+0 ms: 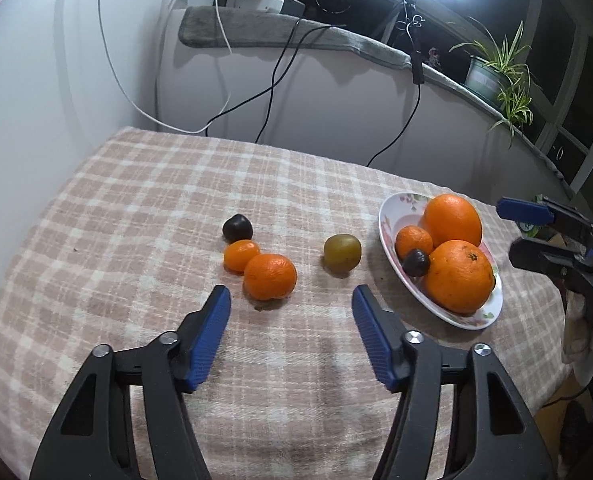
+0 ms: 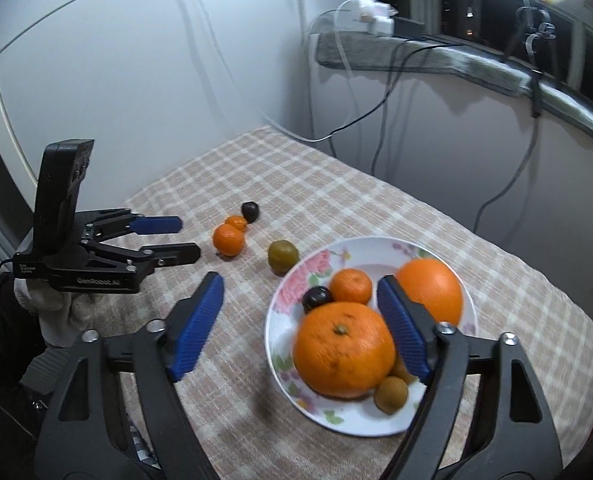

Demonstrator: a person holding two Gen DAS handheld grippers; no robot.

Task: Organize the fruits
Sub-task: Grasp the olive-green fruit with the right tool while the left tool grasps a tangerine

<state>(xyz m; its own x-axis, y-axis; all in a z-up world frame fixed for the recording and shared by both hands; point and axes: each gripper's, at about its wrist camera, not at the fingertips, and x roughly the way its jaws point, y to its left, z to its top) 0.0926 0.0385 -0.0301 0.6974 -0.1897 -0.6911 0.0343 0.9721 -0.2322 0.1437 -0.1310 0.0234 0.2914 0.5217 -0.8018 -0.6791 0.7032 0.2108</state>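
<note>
Orange mandarin before open left tongs

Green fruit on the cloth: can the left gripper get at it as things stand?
Probably yes. The green fruit lies alone on the cloth, apart from the plate and the tangerine. The left gripper is open and empty just short of it.
</note>
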